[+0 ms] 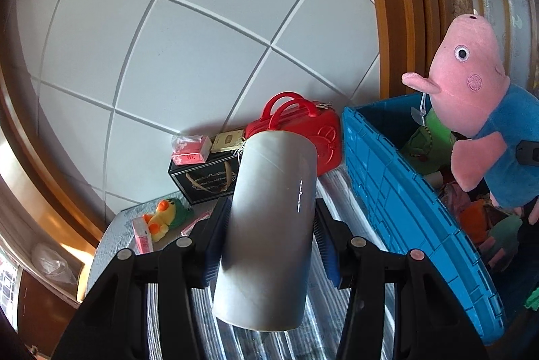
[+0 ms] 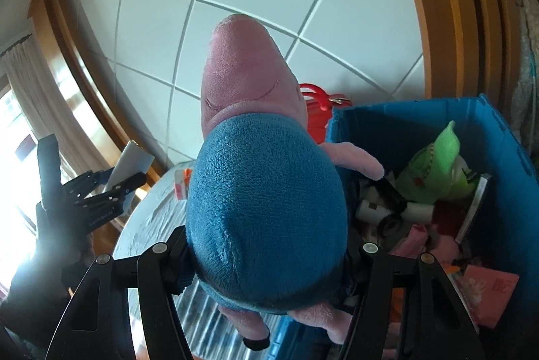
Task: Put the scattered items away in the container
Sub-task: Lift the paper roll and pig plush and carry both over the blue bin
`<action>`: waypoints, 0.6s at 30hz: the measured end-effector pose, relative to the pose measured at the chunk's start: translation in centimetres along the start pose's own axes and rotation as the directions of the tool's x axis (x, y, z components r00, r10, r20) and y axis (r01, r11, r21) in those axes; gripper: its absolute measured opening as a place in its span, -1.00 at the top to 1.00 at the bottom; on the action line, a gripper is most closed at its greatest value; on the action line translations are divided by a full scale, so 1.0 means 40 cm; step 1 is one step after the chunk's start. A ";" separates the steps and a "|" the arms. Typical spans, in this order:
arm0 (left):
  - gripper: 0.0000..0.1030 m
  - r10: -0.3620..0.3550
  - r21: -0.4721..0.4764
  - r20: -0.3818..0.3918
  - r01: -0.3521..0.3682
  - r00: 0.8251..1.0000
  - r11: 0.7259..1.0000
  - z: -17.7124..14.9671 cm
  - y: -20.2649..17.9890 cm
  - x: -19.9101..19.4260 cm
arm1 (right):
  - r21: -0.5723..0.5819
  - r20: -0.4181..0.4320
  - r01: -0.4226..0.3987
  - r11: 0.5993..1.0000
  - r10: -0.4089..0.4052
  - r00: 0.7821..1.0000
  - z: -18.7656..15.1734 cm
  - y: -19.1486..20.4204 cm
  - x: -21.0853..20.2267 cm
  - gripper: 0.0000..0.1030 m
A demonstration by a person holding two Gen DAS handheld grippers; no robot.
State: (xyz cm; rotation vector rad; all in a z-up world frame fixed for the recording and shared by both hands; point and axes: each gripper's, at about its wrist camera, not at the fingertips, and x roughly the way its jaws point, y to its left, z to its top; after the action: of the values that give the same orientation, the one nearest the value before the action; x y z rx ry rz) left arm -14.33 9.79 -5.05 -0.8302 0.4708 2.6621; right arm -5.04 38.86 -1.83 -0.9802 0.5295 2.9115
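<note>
My left gripper (image 1: 269, 232) is shut on a grey cylinder (image 1: 269, 225), held above the striped table cover with its blue pads pressed on both sides. The blue crate (image 1: 397, 191) stands to its right, filled with several toys. A pink pig plush in a blue shirt (image 1: 478, 103) hangs over the crate, held by my right gripper. In the right wrist view that pig plush (image 2: 266, 211) fills the middle, and my right gripper (image 2: 266, 262) is shut on its blue body. The crate (image 2: 404, 124) lies just right of it. The left gripper (image 2: 101, 201) shows at far left.
A red handbag (image 1: 303, 130), a black gift bag (image 1: 205, 181) topped by a pink box and a gold box, a yellow duck plush (image 1: 165, 218) and a pink packet (image 1: 143, 235) sit at the table's far side. A green plush (image 2: 438, 171) lies in the crate. White panelled wall behind.
</note>
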 end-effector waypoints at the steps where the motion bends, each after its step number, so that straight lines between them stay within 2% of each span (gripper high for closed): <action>1: 0.07 -0.009 0.010 0.004 0.009 1.000 1.000 0.015 -0.013 0.005 | 0.006 0.005 0.010 1.000 -0.010 1.000 0.000 -0.015 -0.009 -0.25; 10: 0.07 -0.117 0.099 0.039 0.113 0.992 0.989 0.099 -0.177 0.025 | 0.089 0.027 0.110 0.990 -0.113 0.993 -0.013 -0.162 -0.092 -0.25; 18: 0.07 -0.229 0.177 0.048 0.217 0.972 0.960 0.176 -0.330 0.066 | 0.161 0.023 0.218 0.963 -0.225 0.974 -0.040 -0.273 -0.163 -0.25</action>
State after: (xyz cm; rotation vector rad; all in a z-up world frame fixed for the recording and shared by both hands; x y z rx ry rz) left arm -14.74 24.94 -3.97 -0.6951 0.5446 2.3961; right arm 2.53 49.17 -2.55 -0.8941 0.5954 2.6412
